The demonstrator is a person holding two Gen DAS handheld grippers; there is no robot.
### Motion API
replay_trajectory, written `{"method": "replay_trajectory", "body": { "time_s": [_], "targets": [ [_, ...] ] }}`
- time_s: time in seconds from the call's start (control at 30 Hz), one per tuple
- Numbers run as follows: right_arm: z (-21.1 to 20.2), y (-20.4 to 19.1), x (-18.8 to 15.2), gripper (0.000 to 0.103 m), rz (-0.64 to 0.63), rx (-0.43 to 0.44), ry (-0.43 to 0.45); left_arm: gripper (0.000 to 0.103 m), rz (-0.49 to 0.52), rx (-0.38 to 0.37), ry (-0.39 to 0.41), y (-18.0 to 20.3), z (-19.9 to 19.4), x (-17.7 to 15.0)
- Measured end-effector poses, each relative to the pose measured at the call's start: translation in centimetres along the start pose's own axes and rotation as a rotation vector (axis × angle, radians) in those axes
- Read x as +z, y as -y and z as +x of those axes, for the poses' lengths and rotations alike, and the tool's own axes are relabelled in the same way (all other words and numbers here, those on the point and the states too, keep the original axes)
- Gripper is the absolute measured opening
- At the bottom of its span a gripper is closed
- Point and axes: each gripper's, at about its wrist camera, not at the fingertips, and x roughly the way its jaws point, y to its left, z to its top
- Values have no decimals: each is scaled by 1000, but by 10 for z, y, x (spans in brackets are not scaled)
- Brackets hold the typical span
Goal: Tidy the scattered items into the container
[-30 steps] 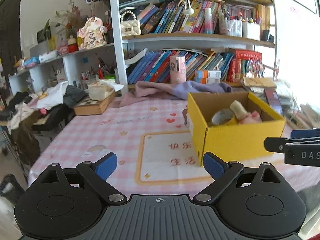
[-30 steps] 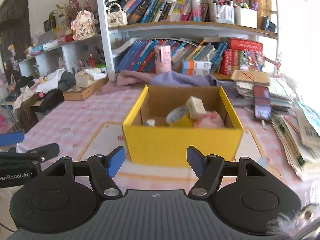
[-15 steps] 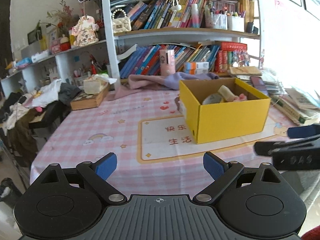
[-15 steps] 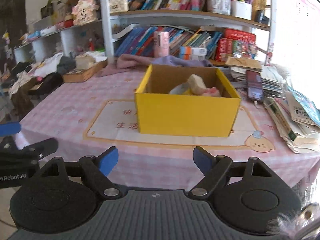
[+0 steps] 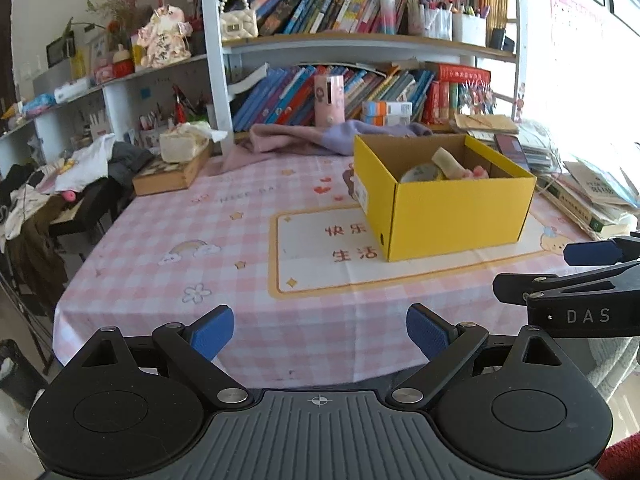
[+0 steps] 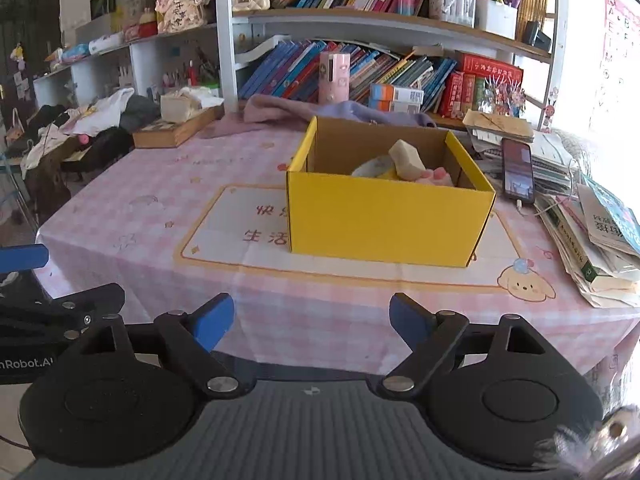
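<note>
An open yellow cardboard box [image 5: 460,216] [image 6: 384,220] stands on the pink checked tablecloth [image 5: 208,240] [image 6: 320,308]. Inside it lie a tape roll [image 5: 420,171] [image 6: 374,167], a beige block [image 5: 446,160] [image 6: 407,159] and a pink item [image 5: 478,172] [image 6: 436,176]. My left gripper [image 5: 319,334] is open and empty, held off the table's front edge. My right gripper [image 6: 311,318] is open and empty, also off the front edge, facing the box. The right gripper also shows at the right of the left wrist view [image 5: 580,276].
A bookshelf [image 6: 400,20] stands behind the table. Purple cloth [image 6: 320,112] lies behind the box. A wooden tray with a tissue box [image 5: 172,168] sits at the back left. A phone [image 6: 518,170] and stacked books and papers [image 6: 592,232] lie right. Clothes [image 5: 60,184] hang left.
Both grippers have pulled back from the box and away from the table; the box looks smaller and more of the tablecloth's front edge shows. Both stay open.
</note>
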Motion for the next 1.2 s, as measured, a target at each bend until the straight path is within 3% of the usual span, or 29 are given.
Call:
{"method": "replay_trajectory", "body": {
  "time_s": [0.23, 0.53, 1.2],
  "targets": [
    [1, -7, -4, 88, -45, -7, -14, 100, -33, 7, -65, -5, 5, -7],
    [4, -8, -4, 94, -30, 24, -40, 100, -51, 24, -56, -11, -2, -8],
    [8, -7, -2, 96, -20, 39, -43, 100, -54, 46, -64, -14, 0, -6]
  ]
}}
